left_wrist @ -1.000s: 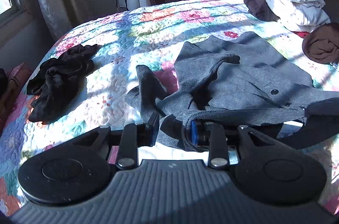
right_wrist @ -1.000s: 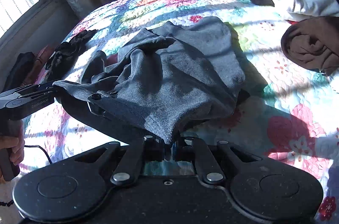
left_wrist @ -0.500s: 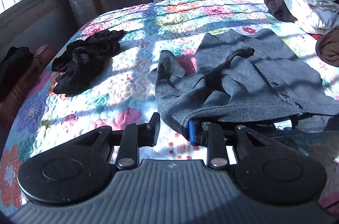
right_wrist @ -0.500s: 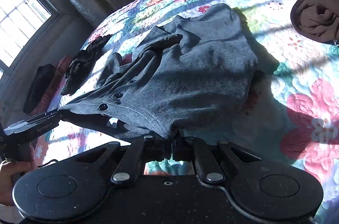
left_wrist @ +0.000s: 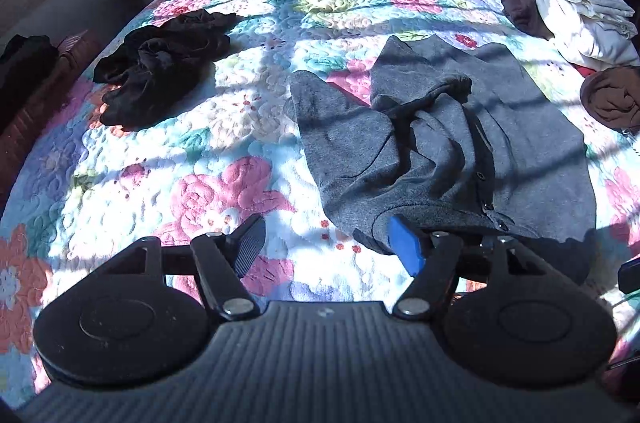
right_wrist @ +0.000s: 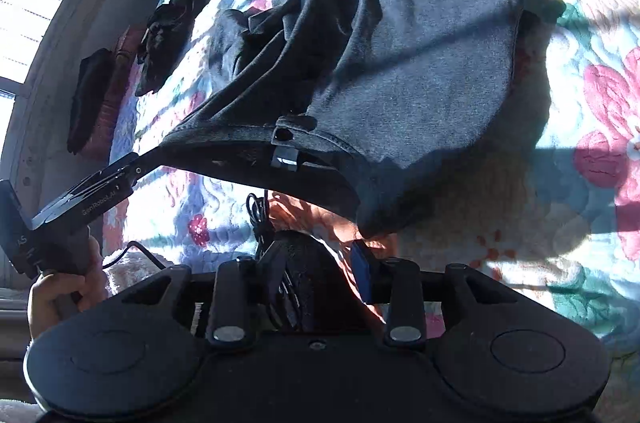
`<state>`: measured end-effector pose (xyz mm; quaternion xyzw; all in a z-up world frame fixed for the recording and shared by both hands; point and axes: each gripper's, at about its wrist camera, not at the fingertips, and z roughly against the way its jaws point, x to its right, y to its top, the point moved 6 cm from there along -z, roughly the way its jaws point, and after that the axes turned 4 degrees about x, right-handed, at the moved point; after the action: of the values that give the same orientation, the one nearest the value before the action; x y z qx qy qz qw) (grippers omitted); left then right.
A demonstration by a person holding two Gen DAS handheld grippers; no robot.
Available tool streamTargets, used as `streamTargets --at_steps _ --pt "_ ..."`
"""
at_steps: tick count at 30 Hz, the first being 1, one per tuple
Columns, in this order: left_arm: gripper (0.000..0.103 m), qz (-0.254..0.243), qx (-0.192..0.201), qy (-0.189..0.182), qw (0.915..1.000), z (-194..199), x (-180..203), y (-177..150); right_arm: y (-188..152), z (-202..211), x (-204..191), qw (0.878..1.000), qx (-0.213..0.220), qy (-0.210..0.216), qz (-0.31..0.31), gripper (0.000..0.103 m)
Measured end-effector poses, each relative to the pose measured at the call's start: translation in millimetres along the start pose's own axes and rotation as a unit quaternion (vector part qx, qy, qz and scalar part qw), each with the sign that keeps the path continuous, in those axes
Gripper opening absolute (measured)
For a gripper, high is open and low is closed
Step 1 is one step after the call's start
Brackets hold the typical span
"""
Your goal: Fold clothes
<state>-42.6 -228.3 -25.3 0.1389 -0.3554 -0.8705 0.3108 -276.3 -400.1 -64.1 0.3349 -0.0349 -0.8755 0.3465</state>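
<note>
A grey buttoned cardigan [left_wrist: 460, 151] lies crumpled on the floral quilt [left_wrist: 224, 191]. My left gripper [left_wrist: 328, 247] is at its near left corner with the jaws opening wide. Only quilt shows between the pads, and the cardigan's hem rests against the blue right pad [left_wrist: 406, 249]. In the right wrist view the cardigan [right_wrist: 420, 63] sags from the left gripper [right_wrist: 140, 163] toward my right gripper [right_wrist: 320, 267]. The right jaws are opening too. The hem corner hangs just above the right blue pad [right_wrist: 364, 271], with no cloth between the pads.
A black garment [left_wrist: 160, 71] lies bunched at the bed's left. White folded clothes [left_wrist: 580, 19] and a brown bundle [left_wrist: 612, 99] sit at the right edge. A hand [right_wrist: 60, 295] holds the left gripper, and a black cable [right_wrist: 260, 219] dangles near the right jaws.
Both grippers were shut on the cardigan's hem and have opened. The cloth has slipped from the pads and settled lower. The left gripper has pulled back and up.
</note>
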Motion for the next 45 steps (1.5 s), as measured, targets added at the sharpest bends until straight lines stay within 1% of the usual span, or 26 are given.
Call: streamTargets --at_steps 2,3,5,7,8,9,11,12,14,17,19,20,21,23,25,29,32,35,38,39,40,41,42,43,44,45 --pt "0.070 -0.002 0.025 0.012 0.9996 13 -10 9 8 5 -20 0.999 0.010 -0.023 0.046 0.044" --pt "0.075 0.000 0.036 0.012 0.9993 17 -13 13 14 6 -27 0.997 0.020 -0.036 0.067 0.044" --pt "0.083 0.018 0.046 -0.006 0.9988 12 -20 23 30 4 -39 0.993 0.041 -0.054 0.102 0.044" --pt "0.083 0.034 0.021 -0.022 0.9990 -5 -23 33 52 -5 -51 0.988 0.059 -0.059 0.132 0.044" --pt "0.082 0.045 -0.001 -0.027 0.9986 -16 -25 38 64 -11 -56 0.987 0.068 -0.053 0.138 0.044" --pt "0.081 0.052 -0.007 -0.043 0.9977 -23 -23 47 77 -18 -60 0.986 0.075 -0.048 0.139 0.044" --pt "0.083 0.055 0.008 -0.088 0.9946 -30 -17 64 106 -31 -66 0.989 0.086 -0.038 0.118 0.044" --pt "0.083 0.059 0.005 -0.098 0.9934 -37 -15 72 118 -36 -71 0.989 0.091 -0.028 0.109 0.044" --pt "0.083 0.053 0.003 -0.074 0.9958 -54 -12 85 138 -45 -85 0.987 0.105 -0.007 0.118 0.044" --pt "0.083 0.022 -0.006 -0.018 0.9996 -92 -11 92 156 -64 -89 0.982 0.126 -0.028 0.140 0.044" --pt "0.083 0.016 -0.033 0.001 0.9993 -126 -16 83 165 -77 -77 0.983 0.129 -0.035 0.122 0.044" --pt "0.083 0.029 -0.050 0.000 0.9983 -142 -20 76 168 -84 -69 0.986 0.126 -0.034 0.106 0.044" --pt "0.083 0.044 -0.066 -0.004 0.9968 -157 -24 68 171 -90 -62 0.988 0.121 -0.032 0.091 0.044" --pt "0.083 0.070 -0.080 -0.037 0.9937 -178 -28 57 178 -103 -47 0.990 0.114 -0.034 0.071 0.044" --pt "0.082 0.085 -0.081 -0.073 0.9904 -191 -28 46 186 -114 -34 0.991 0.112 -0.044 0.056 0.045" --pt "0.080 0.071 -0.067 -0.081 0.9918 -190 -23 30 202 -132 -3 0.993 0.109 -0.053 0.006 0.045" --pt "0.080 0.090 -0.054 -0.108 0.9886 -190 -24 31 211 -139 13 0.992 0.109 -0.056 -0.027 0.045" --pt "0.081 0.124 -0.047 -0.113 0.9847 -202 -30 36 220 -145 18 0.992 0.112 -0.048 -0.034 0.046" --pt "0.081 0.151 -0.045 -0.113 0.9809 -212 -32 38 231 -152 20 0.991 0.122 -0.020 -0.047 0.058" --pt "0.078 0.149 -0.039 -0.114 0.9814 -212 -31 40 234 -156 21 0.991 0.125 -0.013 -0.051 0.060" --pt "0.068 0.145 -0.033 -0.115 0.9822 -211 -29 42 237 -159 21 0.991 0.126 -0.012 -0.050 0.060" --pt "0.017 0.146 -0.029 -0.105 0.9832 -210 -28 43 239 -163 22 0.991 0.127 -0.016 -0.049 0.060" --pt "0.004 0.155 -0.024 -0.093 0.9832 -207 -29 44 241 -168 24 0.990 0.130 -0.026 -0.046 0.060" --pt "0.004 0.158 -0.010 -0.086 0.9837 -201 -29 45 242 -172 24 0.990 0.134 -0.027 -0.042 0.057" --pt "0.004 0.157 0.008 -0.080 0.9843 -194 -28 46 243 -174 23 0.990 0.137 -0.014 -0.036 0.049" --pt "0.004 0.150 0.025 -0.066 0.9862 -186 -29 48 245 -177 20 0.990 0.139 0.008 -0.025 0.011"
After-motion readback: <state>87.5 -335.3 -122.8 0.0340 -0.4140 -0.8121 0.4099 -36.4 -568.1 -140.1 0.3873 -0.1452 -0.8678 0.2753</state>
